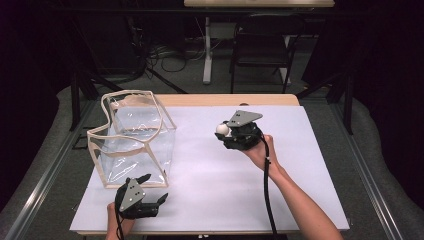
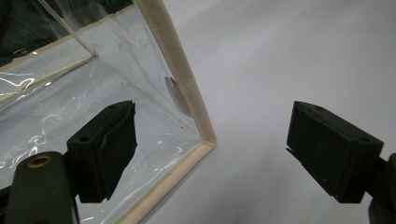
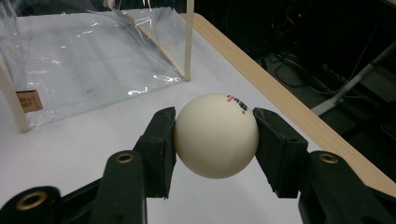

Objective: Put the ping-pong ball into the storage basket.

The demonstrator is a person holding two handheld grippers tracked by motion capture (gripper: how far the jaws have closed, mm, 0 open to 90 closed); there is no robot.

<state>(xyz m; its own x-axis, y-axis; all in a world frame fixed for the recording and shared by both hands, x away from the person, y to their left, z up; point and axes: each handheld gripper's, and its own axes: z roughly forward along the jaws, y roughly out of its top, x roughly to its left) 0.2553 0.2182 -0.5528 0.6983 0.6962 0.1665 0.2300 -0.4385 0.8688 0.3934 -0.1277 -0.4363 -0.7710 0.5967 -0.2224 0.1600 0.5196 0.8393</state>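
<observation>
The white ball [image 3: 216, 135] sits squarely between your right tongs [image 1: 225, 131], one pad pressed on each side at about its widest part — a grasp that should keep it from rolling out. You hold it lifted off the table [image 1: 210, 170], and the clear bag [image 1: 134, 137] with its cream trim stands ahead of those tongs and off to their left, well apart, its mouth facing up. That open top is probably why you carry the ball high: it looks set to go over the rim and in.

Your left tongs [image 1: 150, 190] rest low, released, with nothing between the pads. The bag's near bottom corner [image 2: 205, 140] lies just ahead of them, between the two pads in the left gripper view — likely so you can pinch the trim and steady the soft, sagging walls. The rim bows inward on one side, so the opening is narrower than the base.
</observation>
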